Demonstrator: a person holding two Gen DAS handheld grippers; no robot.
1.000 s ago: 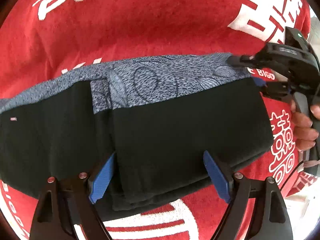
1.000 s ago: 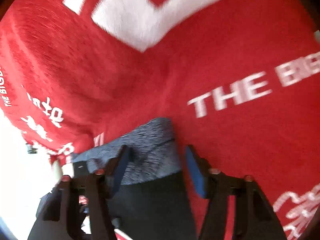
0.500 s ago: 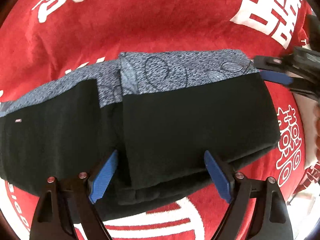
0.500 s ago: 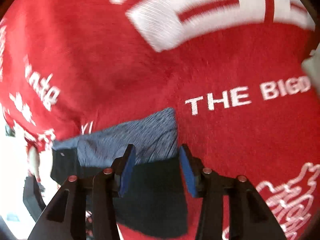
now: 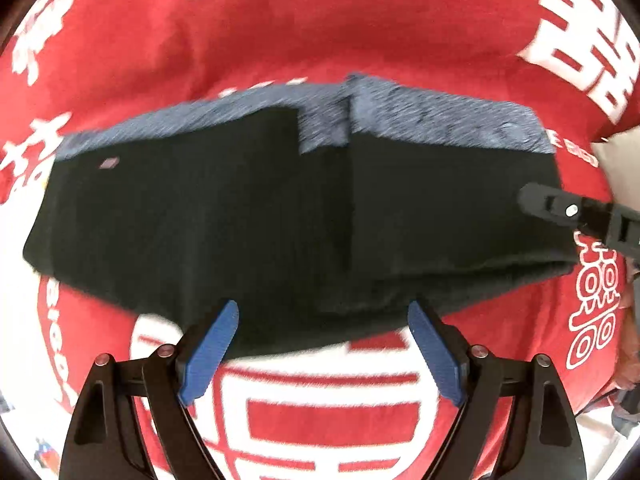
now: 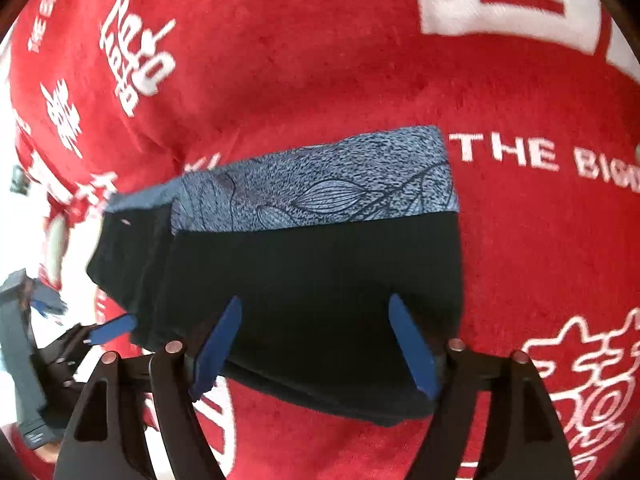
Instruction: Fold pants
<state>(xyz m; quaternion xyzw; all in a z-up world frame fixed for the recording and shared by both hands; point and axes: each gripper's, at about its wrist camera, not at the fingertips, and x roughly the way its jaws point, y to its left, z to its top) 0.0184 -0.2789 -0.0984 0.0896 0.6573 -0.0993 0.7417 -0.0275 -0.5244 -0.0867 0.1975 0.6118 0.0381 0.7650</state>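
Black pants with a blue-grey leaf-patterned band lie folded on a red blanket printed with white characters. One end is doubled over the rest, its edge a straight line across the middle of the pile. At six o'clock of the pile the left tool hangs wide open, holding nothing, its blue pads just off the hem. Over at three o'clock the right tool is spread wide too, empty, above the doubled end.
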